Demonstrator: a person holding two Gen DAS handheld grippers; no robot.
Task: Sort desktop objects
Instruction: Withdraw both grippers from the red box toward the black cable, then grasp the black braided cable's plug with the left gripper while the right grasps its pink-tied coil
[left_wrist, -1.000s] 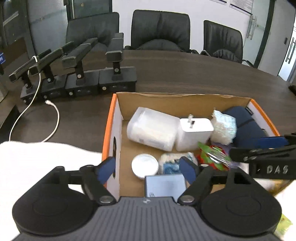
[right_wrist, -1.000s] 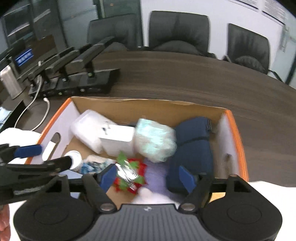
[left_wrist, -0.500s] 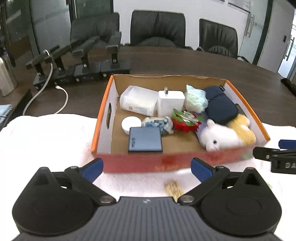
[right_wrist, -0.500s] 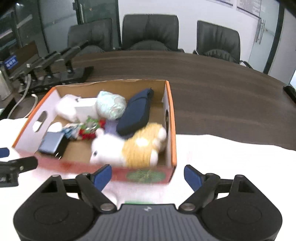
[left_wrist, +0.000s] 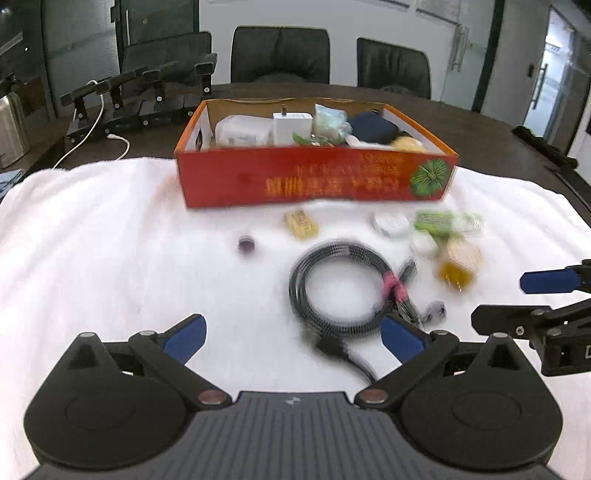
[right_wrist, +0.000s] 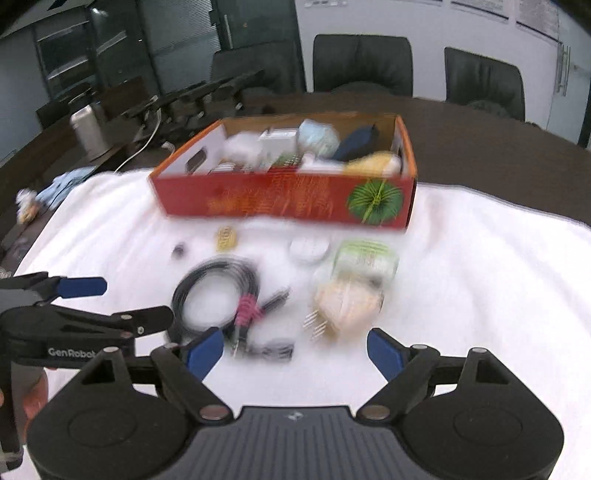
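Note:
A red and orange cardboard box (left_wrist: 317, 181) (right_wrist: 284, 199) full of small items stands on the far part of a white towel (left_wrist: 110, 240). In front of it lie a coiled black cable (left_wrist: 334, 248) (right_wrist: 218, 267) with a pink tie, a yellow packet (left_wrist: 301, 223), a small dark cap (left_wrist: 246, 244), a white round tin (left_wrist: 390, 224), a green packet (left_wrist: 447, 221) (right_wrist: 364, 256) and a beige packet (left_wrist: 460, 258) (right_wrist: 347, 302). My left gripper (left_wrist: 291, 336) hangs open and empty above the cable's near edge. My right gripper (right_wrist: 294, 350) is open and empty just short of the beige packet.
The towel covers a dark wooden table (left_wrist: 461, 125) ringed by black chairs (left_wrist: 280, 55). Black stands (left_wrist: 147, 99) with a white cord sit at the back left, beside a metal flask (right_wrist: 88, 129). A hand (right_wrist: 35, 398) holds the left gripper's grip.
Both grippers have pulled back from over the box to the near side of the towel. The box now stands farther off, the loose items have come into view, and both pairs of jaws stand wider.

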